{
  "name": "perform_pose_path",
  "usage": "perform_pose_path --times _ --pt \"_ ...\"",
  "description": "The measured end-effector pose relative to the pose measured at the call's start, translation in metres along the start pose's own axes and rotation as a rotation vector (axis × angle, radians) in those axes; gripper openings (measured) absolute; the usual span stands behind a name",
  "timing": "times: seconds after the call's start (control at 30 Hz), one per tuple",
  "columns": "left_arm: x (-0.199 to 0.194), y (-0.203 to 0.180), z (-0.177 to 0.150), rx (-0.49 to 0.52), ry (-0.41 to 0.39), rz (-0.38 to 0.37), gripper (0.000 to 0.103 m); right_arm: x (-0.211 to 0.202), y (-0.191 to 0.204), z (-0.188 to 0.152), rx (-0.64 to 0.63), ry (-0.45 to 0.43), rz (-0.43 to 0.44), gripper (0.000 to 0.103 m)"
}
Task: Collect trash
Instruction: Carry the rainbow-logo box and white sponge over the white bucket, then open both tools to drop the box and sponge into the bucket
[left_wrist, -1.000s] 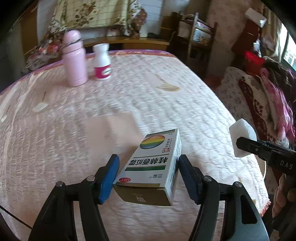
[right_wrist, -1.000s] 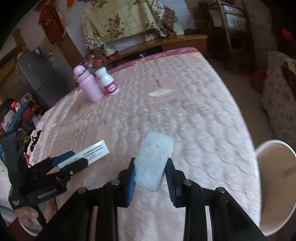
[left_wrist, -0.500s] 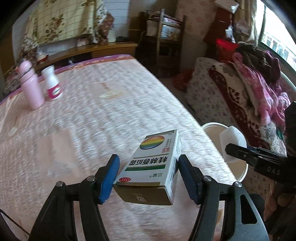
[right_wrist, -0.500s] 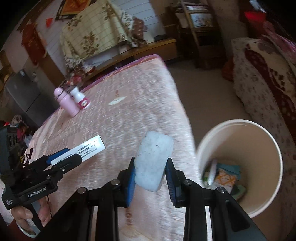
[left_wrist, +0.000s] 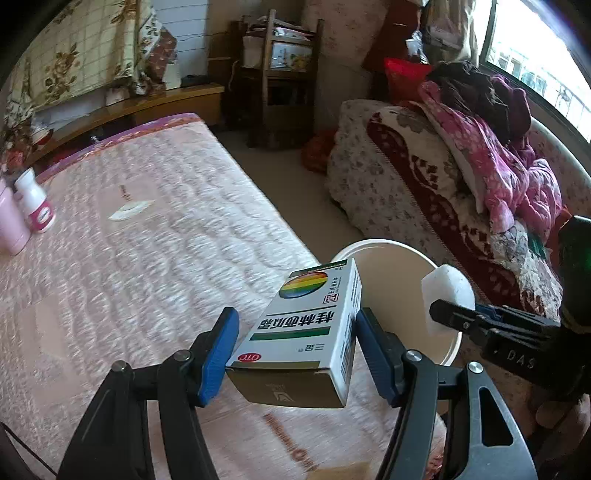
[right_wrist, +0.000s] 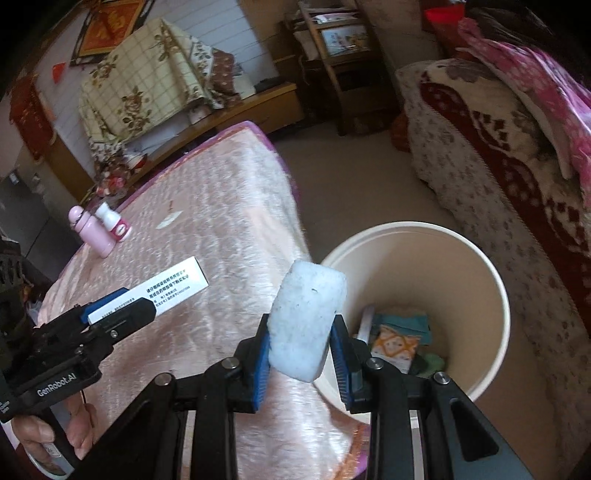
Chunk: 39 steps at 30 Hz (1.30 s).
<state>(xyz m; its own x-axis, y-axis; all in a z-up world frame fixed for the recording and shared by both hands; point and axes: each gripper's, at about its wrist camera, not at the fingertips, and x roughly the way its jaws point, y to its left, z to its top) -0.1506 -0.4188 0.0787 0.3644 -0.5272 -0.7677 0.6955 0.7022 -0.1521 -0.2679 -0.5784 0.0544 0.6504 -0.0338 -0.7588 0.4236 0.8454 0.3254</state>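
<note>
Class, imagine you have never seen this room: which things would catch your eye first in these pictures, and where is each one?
First, the medicine box with its rainbow circle, clamped in the left gripper at the bed's edge. Next, the white sponge squeezed in the right gripper, beside the rim of the cream bin on the floor, which already holds some packets. Far back on the pink bedspread stand a pink flask and a white bottle.

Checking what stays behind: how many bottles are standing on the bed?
2. A pink bottle and a white bottle stand side by side at the bed's far left; none seems hidden.
</note>
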Motion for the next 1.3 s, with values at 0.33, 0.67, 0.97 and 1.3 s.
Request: perform_pose_path --times 0.33,0.67,0.97,1.3 --pt "0.022 -0.033 0.011 0.033 0.019 -0.047 0.067 0.000 -0.037 -0.002 0.068 0.003 -0.036 0.032" --pt "0.049 -0.059 0.014 0.062 0.054 -0.071 0.067 0.007 -0.064 -0.006 0.119 0.018 -0.062 0.035" --pt "0.062 -0.065 0.012 0.059 0.077 -0.111 0.068 0.016 -0.082 -0.008 0.165 0.028 -0.074 0.070" --pt "0.057 -0.050 0.005 0.012 0.082 -0.090 0.078 0.011 -0.085 -0.016 0.192 0.019 -0.094 0.072"
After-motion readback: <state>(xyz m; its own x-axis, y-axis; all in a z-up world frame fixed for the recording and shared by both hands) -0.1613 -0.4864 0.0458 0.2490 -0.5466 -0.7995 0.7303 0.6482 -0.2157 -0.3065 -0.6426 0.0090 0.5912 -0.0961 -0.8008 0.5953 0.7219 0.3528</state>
